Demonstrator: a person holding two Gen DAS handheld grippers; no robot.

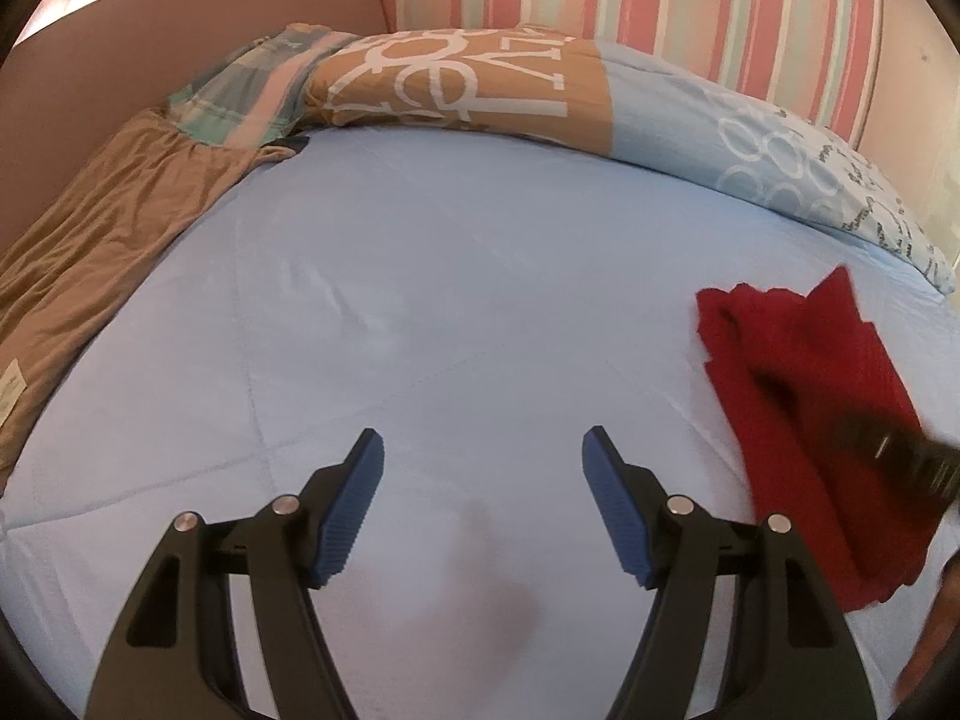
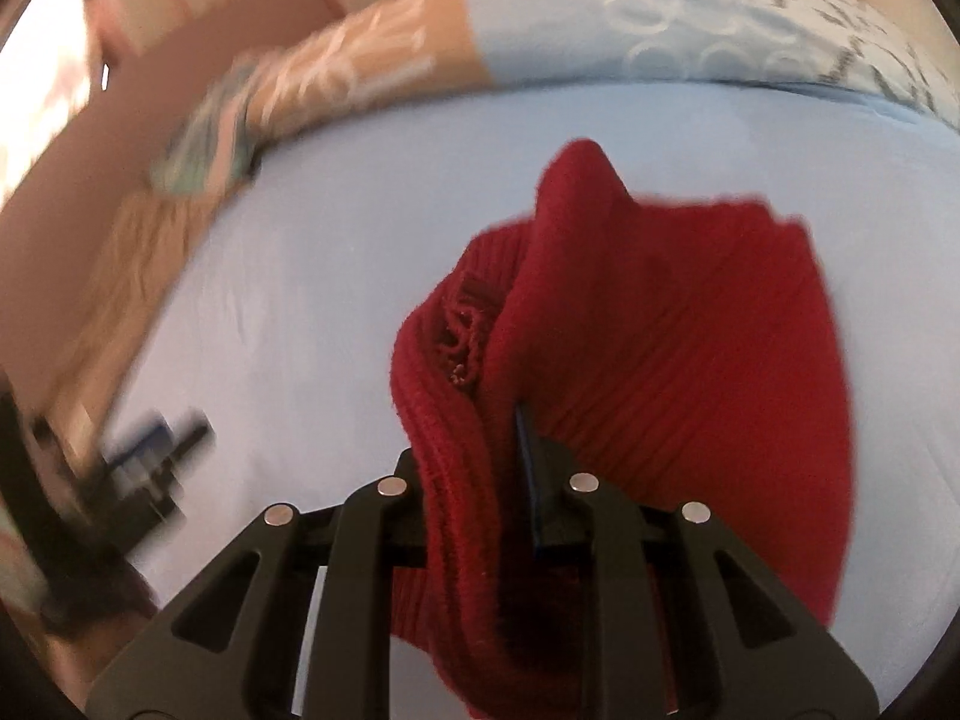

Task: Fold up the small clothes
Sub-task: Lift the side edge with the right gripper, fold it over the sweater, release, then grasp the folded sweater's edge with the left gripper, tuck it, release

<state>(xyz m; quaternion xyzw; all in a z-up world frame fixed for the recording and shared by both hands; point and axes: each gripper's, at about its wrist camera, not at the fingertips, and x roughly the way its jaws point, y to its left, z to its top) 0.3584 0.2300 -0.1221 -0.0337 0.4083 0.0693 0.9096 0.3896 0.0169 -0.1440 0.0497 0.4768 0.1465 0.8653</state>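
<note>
Red knit garment [image 2: 690,324] lies on the blue bed sheet [image 1: 450,300], R side. Right gripper [image 2: 480,462] fingers clamped on a bunched ribbed edge; left gripper [image 1: 483,498] wide open, holding nothing. Probably soft, floppy, light, grippy: take hems/corners, not the middle.

Red knit [image 2: 690,324], lt-blue sheet [image 1: 450,300]

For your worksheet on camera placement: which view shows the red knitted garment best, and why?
The right wrist view. The red knitted garment fills the frame, its ribbing and folded edge plain, pinched in the right gripper. The left wrist view catches it only at the right edge, partly behind a blurred dark shape, beyond the open left gripper.
</note>
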